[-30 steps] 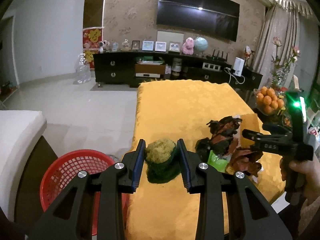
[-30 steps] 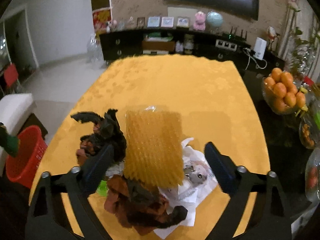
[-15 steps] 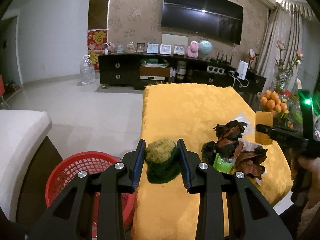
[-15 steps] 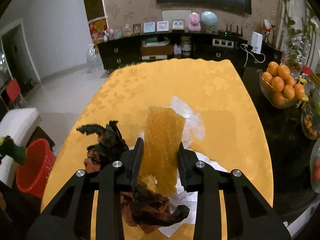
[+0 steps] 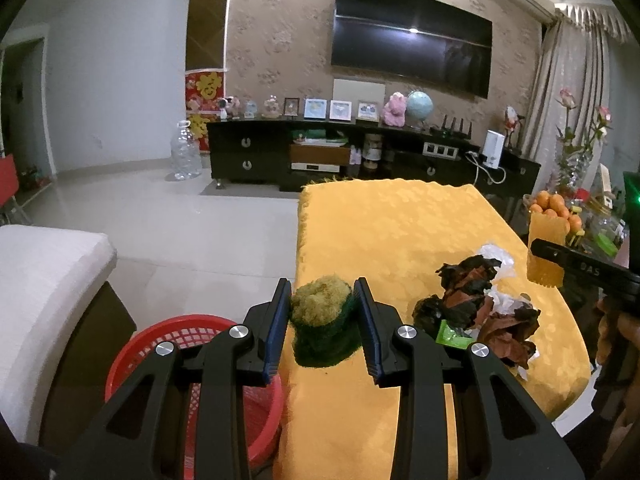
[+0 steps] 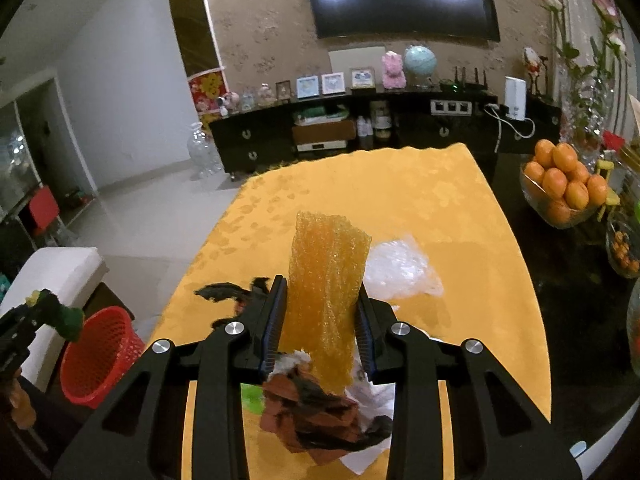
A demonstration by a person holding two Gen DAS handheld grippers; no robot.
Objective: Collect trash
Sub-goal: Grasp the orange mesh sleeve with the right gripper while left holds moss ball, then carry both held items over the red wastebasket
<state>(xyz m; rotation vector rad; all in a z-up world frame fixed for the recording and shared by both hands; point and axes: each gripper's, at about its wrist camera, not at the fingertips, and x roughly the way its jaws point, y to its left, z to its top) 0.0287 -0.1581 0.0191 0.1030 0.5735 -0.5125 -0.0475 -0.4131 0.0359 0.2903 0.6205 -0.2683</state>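
Note:
My left gripper [image 5: 323, 312] is shut on a green and yellow scouring sponge [image 5: 320, 322], held above the table's left edge, right of the red mesh basket [image 5: 192, 364]. My right gripper [image 6: 322, 320] is shut on an orange foam net sheet [image 6: 326, 284], lifted above a pile of crumpled brown and black wrappers [image 6: 316, 408] and white plastic [image 6: 400, 266] on the yellow tablecloth [image 6: 400, 200]. The pile also shows in the left wrist view [image 5: 480, 312], with the right gripper and sheet [image 5: 546, 252] beyond it. The basket shows in the right wrist view [image 6: 100, 356] on the floor.
A bowl of oranges [image 6: 564, 188] and glass jars stand on the dark table part at the right. A white sofa [image 5: 40, 292] is left of the basket. A TV cabinet [image 5: 360, 160] lines the far wall. A green scrap [image 5: 452, 334] lies in the pile.
My right gripper closed on the orange foam sheet and lifted it off the pile. My left gripper rose and drew back slightly, still holding the sponge.

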